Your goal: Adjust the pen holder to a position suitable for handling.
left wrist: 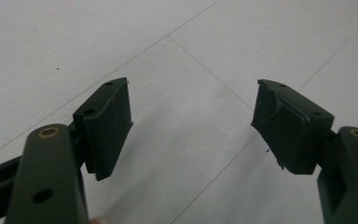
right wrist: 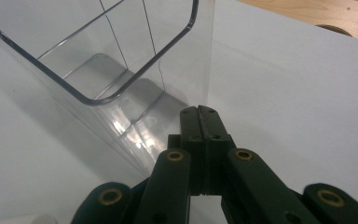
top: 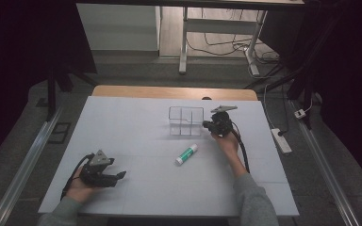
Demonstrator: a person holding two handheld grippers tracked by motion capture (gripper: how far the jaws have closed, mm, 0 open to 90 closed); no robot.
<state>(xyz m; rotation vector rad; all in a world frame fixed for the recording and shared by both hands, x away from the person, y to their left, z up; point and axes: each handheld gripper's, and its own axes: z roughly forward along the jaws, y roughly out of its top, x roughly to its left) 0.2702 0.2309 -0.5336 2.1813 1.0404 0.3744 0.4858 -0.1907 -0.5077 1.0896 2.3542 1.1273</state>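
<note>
I'm looking down on a white board covering most of the wooden table; the board is lying flat w/ faint seam lines crossing it. Near the far centre a clear divided container is standing upright, split into compartments by thin walls; I can't tell if anything is inside. My right gripper is sitting just beside the container's right wall, held in the right hand; in the right gripper view its jaws are pressed flat together w/ nothing between them, tips almost touching the container's clear corner. My left gripper is resting low at the near-left of the board in the left hand, well apart from everything else; its jaws are standing wide, bare board showing between them. A glue stick, white w/ green label, is lying on its side betw. the two grippers, nearer the container, touching neither.
</note>
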